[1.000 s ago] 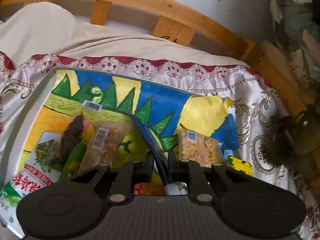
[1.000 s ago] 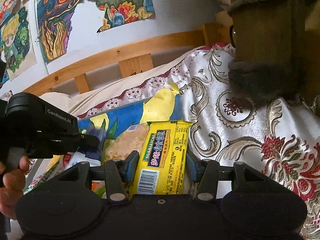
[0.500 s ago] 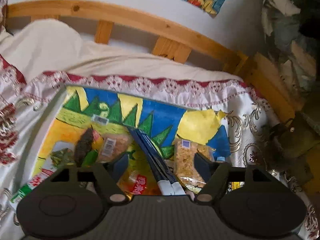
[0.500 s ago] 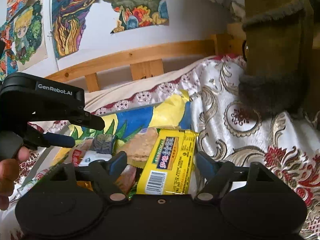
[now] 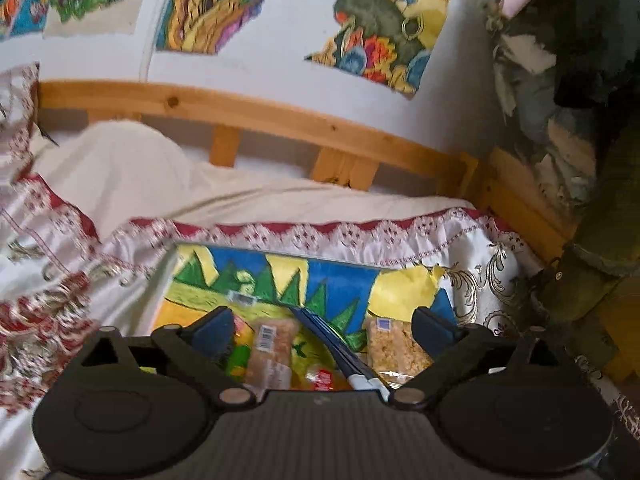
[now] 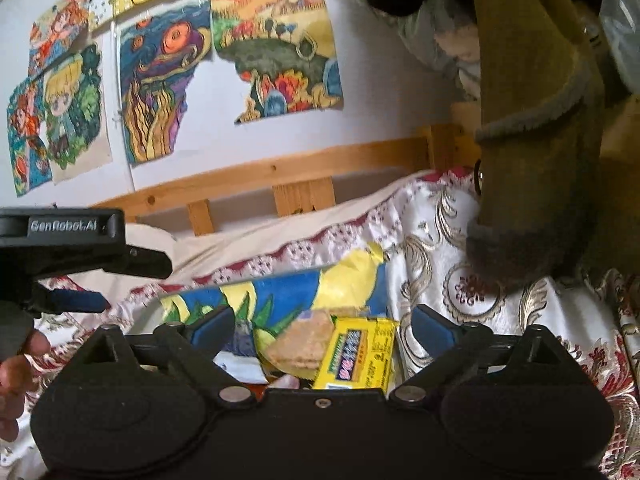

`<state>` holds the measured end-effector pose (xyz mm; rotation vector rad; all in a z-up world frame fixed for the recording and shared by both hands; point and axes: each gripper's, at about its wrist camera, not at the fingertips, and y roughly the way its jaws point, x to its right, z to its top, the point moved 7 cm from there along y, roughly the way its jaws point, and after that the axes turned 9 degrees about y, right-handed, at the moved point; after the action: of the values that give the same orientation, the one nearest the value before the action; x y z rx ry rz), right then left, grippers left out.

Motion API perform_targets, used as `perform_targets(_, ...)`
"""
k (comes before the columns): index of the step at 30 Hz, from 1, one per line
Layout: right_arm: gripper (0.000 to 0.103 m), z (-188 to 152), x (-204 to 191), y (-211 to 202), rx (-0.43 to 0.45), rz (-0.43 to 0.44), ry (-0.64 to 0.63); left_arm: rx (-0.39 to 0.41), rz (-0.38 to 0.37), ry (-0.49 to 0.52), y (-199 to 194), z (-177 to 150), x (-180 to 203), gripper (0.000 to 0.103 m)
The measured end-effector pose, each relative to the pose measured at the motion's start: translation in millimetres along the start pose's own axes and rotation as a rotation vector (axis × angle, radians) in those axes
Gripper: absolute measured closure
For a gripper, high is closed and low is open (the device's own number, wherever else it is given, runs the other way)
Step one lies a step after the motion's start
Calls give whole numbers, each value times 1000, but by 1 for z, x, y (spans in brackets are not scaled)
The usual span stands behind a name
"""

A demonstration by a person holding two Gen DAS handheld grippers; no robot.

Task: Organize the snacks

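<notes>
So we've just let go on both sides: our left gripper (image 5: pixel 322 322) and right gripper (image 6: pixel 322 326) are opening wide, empty and lifted, the blue packet (image 5: pixel 334 342) and yellow packet (image 6: pixel 356 358) left on the painted board (image 5: pixel 264 276), so that placement looks done.

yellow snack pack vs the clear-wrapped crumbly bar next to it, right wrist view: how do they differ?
The yellow snack pack is opaque, with printed text; the clear-wrapped crumbly bar lets its tan contents show.
The yellow snack pack lies to the right, at the edge of the painted board; the bar lies further in on the board.
The pack partly overlaps the bar's right side.
Shared: both lie flat, and neither is gripped.
</notes>
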<state>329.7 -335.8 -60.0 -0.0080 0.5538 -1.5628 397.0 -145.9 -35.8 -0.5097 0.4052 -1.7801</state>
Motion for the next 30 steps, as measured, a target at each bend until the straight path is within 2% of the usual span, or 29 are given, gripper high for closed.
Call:
perform_targets(13,1,15,-7,-28,69,-4,37,62,64,78,-43,0,-7,1)
perform_targets(30,1,8,-24,-57,78,-8,42,115,180,115,-92,-26,-38,0)
